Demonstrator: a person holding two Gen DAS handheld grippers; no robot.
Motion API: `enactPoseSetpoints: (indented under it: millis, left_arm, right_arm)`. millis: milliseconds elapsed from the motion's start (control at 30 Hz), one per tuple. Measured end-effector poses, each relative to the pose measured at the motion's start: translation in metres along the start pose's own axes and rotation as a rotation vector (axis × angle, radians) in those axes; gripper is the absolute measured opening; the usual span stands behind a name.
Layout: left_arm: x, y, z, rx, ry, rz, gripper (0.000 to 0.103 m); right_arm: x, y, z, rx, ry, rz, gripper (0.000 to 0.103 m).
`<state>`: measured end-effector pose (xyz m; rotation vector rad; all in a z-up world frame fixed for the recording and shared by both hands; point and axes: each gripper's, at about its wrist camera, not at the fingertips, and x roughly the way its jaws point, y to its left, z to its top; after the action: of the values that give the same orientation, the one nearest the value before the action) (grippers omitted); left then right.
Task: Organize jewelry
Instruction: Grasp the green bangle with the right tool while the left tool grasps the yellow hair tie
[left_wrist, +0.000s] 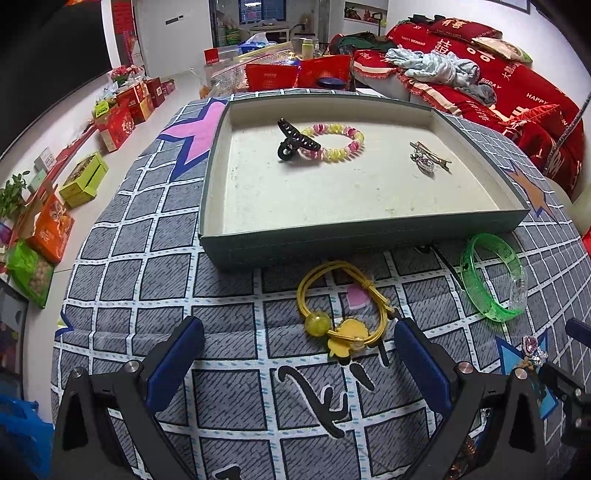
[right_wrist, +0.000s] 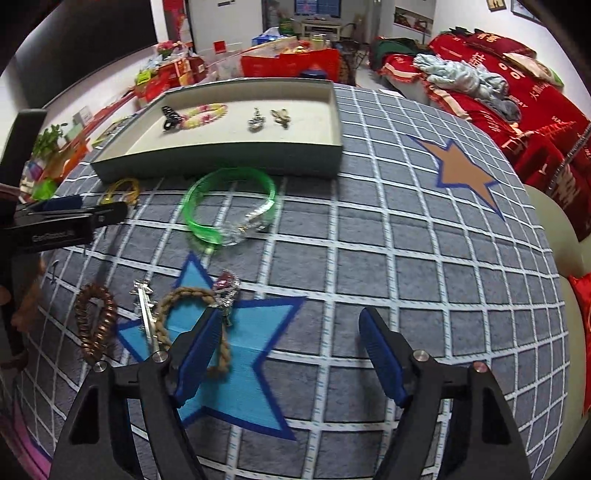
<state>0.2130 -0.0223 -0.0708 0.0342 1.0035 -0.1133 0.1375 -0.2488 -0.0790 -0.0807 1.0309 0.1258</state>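
A shallow green tray (left_wrist: 362, 230) holds a black claw clip (left_wrist: 293, 142), a pink-and-yellow bead bracelet (left_wrist: 338, 142) and silver clips (left_wrist: 428, 157). My left gripper (left_wrist: 299, 341) is open, its fingers either side of a yellow hair tie (left_wrist: 341, 314) on the cloth. A green bangle (left_wrist: 491, 280) lies to its right. My right gripper (right_wrist: 290, 341) is open and empty over the blue star (right_wrist: 243, 365). Near its left finger lie a pink gem brooch (right_wrist: 227, 291), a braided tan tie (right_wrist: 184, 314), a silver clip (right_wrist: 146, 310) and a copper coil tie (right_wrist: 98, 321). The bangle (right_wrist: 229, 203) and tray (right_wrist: 221, 162) lie beyond.
A grey grid-patterned cloth (right_wrist: 406, 258) covers the table. A red sofa with cushions (left_wrist: 498, 74) stands at the right. Gift boxes (left_wrist: 122, 114) line the floor at the left. The left gripper's body (right_wrist: 62, 225) shows at the left of the right wrist view.
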Motion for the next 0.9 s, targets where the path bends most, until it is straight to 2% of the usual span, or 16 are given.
enactPoseSetpoints:
  millis: [267,433,667,900]
  left_arm:
    - [0.004,-0.001,0.000,0.008,0.000,0.002,0.103]
    - [0.003,-0.002,0.002,0.013,-0.005,-0.001,0.103]
    - [0.003,-0.002,0.004,0.017,-0.006,-0.003,0.103]
    - [0.004,-0.002,0.005,0.017,-0.010,-0.003,0.103]
  right_arm:
    - [0.010,0.018,0.007,-0.017,0.017,0.011,0.059]
    - [0.012,0.017,0.014,0.030,0.017,0.041,0.052]
    - [0.008,-0.004,0.016,0.166,0.002,0.130,0.052]
    - [0.020,-0.012,0.037,0.283,-0.002,0.146,0.052]
